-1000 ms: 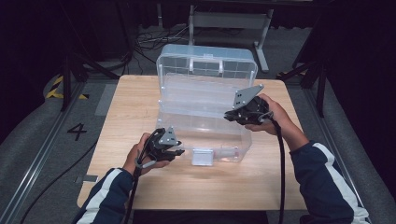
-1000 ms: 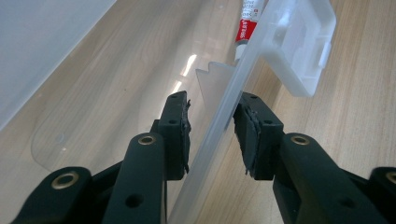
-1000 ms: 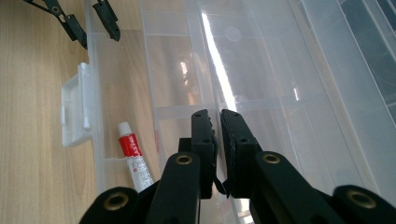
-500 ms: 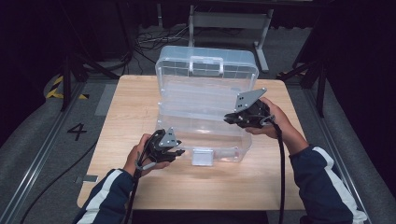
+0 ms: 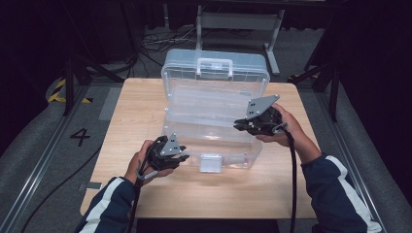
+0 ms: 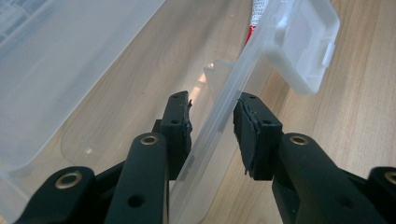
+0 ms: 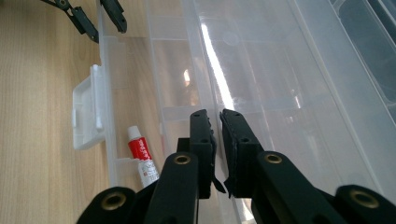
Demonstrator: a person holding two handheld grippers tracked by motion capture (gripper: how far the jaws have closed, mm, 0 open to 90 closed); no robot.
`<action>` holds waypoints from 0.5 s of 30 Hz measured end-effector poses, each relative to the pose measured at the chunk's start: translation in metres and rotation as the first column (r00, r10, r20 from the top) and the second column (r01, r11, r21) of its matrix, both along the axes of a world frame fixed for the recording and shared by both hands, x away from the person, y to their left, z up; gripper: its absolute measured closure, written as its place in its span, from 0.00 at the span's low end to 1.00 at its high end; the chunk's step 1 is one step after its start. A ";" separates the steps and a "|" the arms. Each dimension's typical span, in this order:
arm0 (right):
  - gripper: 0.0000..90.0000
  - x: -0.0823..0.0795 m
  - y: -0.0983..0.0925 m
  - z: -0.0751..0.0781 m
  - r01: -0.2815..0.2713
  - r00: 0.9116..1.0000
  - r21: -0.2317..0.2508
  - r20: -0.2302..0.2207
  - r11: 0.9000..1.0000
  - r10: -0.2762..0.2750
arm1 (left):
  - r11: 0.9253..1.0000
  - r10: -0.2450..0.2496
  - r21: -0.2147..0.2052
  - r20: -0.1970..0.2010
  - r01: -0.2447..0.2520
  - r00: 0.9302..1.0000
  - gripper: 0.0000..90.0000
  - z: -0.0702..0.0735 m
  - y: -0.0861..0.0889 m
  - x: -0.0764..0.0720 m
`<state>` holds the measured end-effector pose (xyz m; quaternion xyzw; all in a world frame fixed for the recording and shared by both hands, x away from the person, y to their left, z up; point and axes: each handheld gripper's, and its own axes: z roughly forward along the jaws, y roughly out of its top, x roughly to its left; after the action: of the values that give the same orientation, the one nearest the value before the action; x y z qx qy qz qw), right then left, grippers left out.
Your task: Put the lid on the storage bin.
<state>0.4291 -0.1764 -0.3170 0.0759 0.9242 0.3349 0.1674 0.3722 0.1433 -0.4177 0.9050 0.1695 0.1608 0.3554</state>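
A light brown wooden table (image 5: 145, 107) with a rectangular top carries the things. Directly on it stands one large box of clear transparent plastic (image 5: 214, 126), near the middle of the top, with its lid open and raised at the far side. A white plastic latch (image 5: 211, 163) on the front wall of the box hangs down to the wood.

Dim work bay with a light wooden table (image 5: 145, 104) at its centre.
Grey floor (image 5: 39, 160) surrounds the table; a painted numeral 4 (image 5: 80, 137) and yellow-black hazard tape (image 5: 59, 91) lie off its left edge, cables (image 5: 155, 41) and a grey metal frame (image 5: 238, 22) beyond its far edge, against darkness.
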 end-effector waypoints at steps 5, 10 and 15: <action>0.92 -0.001 -0.004 -0.004 0.009 1.000 0.044 0.009 0.999 -0.009 | 1.000 0.021 -0.002 0.012 -0.021 1.000 0.73 -0.001 0.005 -0.002; 0.91 -0.004 -0.009 -0.009 0.015 1.000 0.089 0.011 0.996 -0.016 | 1.000 0.019 0.014 0.010 -0.019 1.000 0.74 0.000 0.002 -0.003; 0.91 -0.006 -0.010 -0.012 0.010 1.000 0.106 0.005 0.994 -0.011 | 0.999 0.034 0.009 0.011 -0.034 0.999 0.74 0.000 0.000 -0.003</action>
<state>0.4234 -0.1860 -0.3291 0.0886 0.9043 0.3826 0.1672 0.3689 0.1438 -0.4179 0.9028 0.1823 0.1725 0.3492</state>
